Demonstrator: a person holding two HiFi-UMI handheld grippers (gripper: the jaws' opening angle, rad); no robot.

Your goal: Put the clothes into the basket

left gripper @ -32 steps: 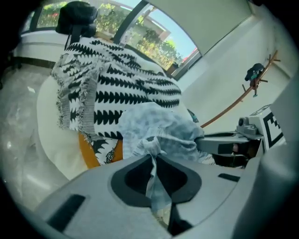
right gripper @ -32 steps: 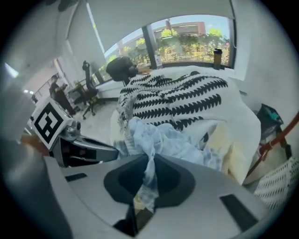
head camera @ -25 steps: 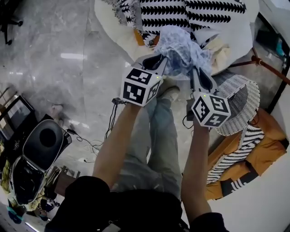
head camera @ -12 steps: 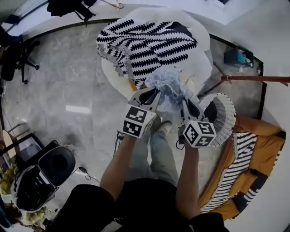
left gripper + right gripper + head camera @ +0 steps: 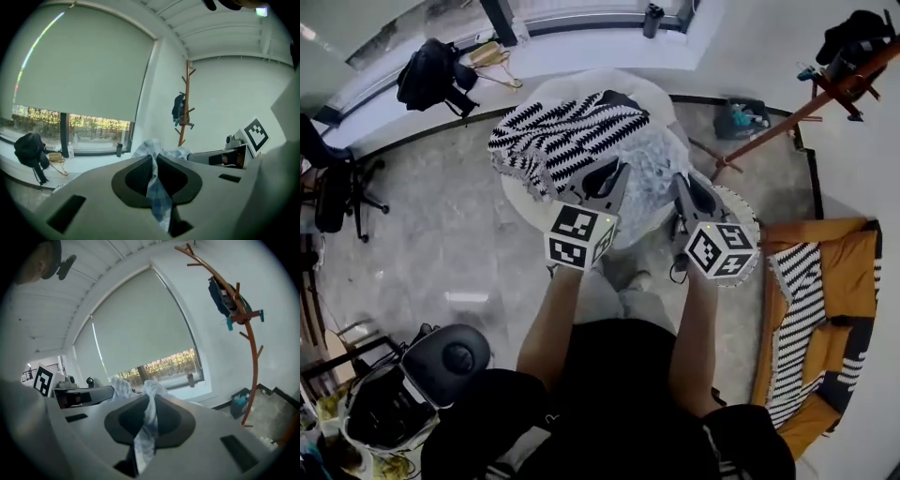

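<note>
Jaws of the left gripper (image 5: 153,161) are seen drawn almost together, a thin fold of the pale blue-and-white garment (image 5: 158,199) pinched between the pads and hanging down behind them. The right gripper (image 5: 151,401) is noted in the same state: jaws nearly closed, with a twisted strip of the same garment clamped between them and trailing below. In the head view both grippers are held out in front of the person at about the same height, left gripper (image 5: 617,171) and right gripper (image 5: 678,183) side by side, and the bunched garment (image 5: 652,169) is carried between their tips. The garment is seen over the near edge of a round white table (image 5: 661,94), on which a black-and-white striped cloth (image 5: 558,136) is spread. The basket (image 5: 752,223), white and woven, stands on the floor just beside the table, at the person's right, and is partly covered in this view by the right gripper's marker cube. The garment is not in the basket. Further right an orange sofa (image 5: 830,248) is recorded, with a striped cloth laid on it. A wooden coat rack (image 5: 787,117) stands beyond the basket, near the wall. A dark bottle (image 5: 119,149) is noted on the window sill, under the lowered blind (image 5: 84,65).
</note>
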